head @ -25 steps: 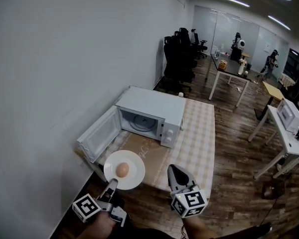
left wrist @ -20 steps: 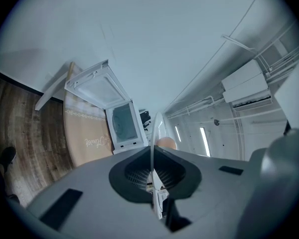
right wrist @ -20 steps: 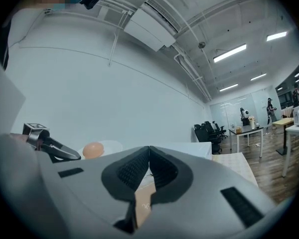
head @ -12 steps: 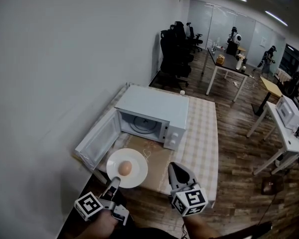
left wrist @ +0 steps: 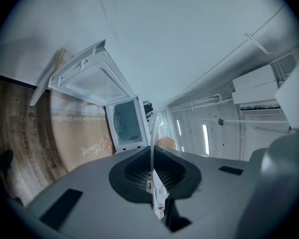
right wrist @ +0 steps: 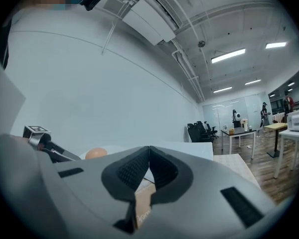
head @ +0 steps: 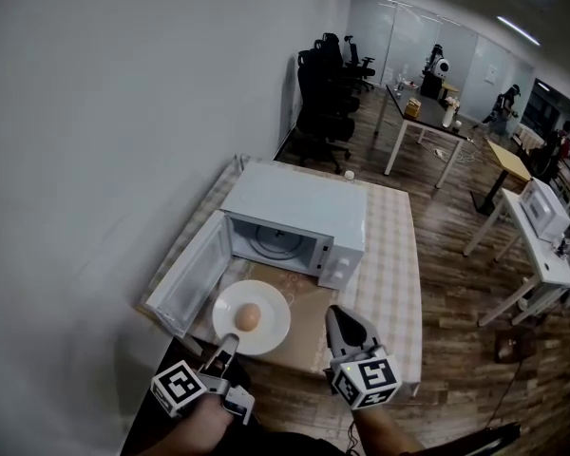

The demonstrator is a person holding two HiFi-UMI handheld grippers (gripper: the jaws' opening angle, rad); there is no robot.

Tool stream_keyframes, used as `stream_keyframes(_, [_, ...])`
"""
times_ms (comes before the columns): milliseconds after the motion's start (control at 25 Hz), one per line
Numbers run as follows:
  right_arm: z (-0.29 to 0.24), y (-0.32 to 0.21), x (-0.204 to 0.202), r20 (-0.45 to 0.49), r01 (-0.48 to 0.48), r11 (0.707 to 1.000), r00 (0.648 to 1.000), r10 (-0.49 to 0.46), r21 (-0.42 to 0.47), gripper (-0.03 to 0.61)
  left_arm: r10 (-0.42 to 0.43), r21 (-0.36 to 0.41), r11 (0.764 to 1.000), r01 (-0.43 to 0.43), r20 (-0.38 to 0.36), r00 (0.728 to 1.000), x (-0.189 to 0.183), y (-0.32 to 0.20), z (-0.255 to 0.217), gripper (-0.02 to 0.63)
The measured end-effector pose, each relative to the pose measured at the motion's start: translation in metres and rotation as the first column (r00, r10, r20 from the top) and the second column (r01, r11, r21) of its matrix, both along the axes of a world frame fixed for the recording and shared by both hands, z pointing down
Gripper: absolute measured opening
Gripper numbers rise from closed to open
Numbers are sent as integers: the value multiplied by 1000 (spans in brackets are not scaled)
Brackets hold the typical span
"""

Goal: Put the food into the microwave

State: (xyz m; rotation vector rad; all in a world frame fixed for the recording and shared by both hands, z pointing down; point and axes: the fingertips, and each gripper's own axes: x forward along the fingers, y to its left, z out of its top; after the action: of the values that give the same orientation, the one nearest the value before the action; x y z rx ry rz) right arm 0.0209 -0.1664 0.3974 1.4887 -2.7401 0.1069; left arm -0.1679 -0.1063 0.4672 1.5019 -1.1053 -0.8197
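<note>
A white microwave point(head: 299, 205) stands on the table with its door point(head: 183, 278) swung open to the left and its cavity point(head: 271, 242) showing. Just in front of it a white plate point(head: 266, 331) with a brown egg point(head: 249, 317) hangs above the table's near edge. My left gripper point(head: 230, 341) is shut on the plate's near rim. In the left gripper view the plate point(left wrist: 152, 133) runs edge-on between the jaws, with the egg point(left wrist: 165, 143) behind and the cavity point(left wrist: 125, 123) ahead. My right gripper point(head: 341, 314) is shut and empty, right of the plate; its pads point(right wrist: 134, 171) meet.
The table point(head: 394, 255) carries a checked cloth and a brown mat point(head: 304, 297) in front of the microwave. A white wall runs along the left. Black office chairs point(head: 318, 93), desks point(head: 427, 122) and a second microwave point(head: 541, 207) stand farther off to the right.
Both grippers and the plate with the egg have moved toward the microwave. The plate now hangs close in front of the open cavity.
</note>
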Motion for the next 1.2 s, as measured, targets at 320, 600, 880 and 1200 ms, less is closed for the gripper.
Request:
stream_keyframes(320, [7,-19,-16,-28,-68,998,997,67,-9,9,62,-37,997,-63,-24,998,-18,-29,27,15])
stream_keyframes(600, [16,-44,-27,-49,-72,997,996,71,-19,9,76,-79,994,-78,-26,997,-23,-62,52,15])
stream_keyframes(880, [26,-75,-33,-32,-52,998,998,51,-42,9,69,-127,989,-75,-51,996,-16,-91,66,15])
stream_keyframes(1200, [25,-118,-29,-26,-43,997,999,42,-62,9,45,-186,981,-56,-65,997,-12,-138,89,15])
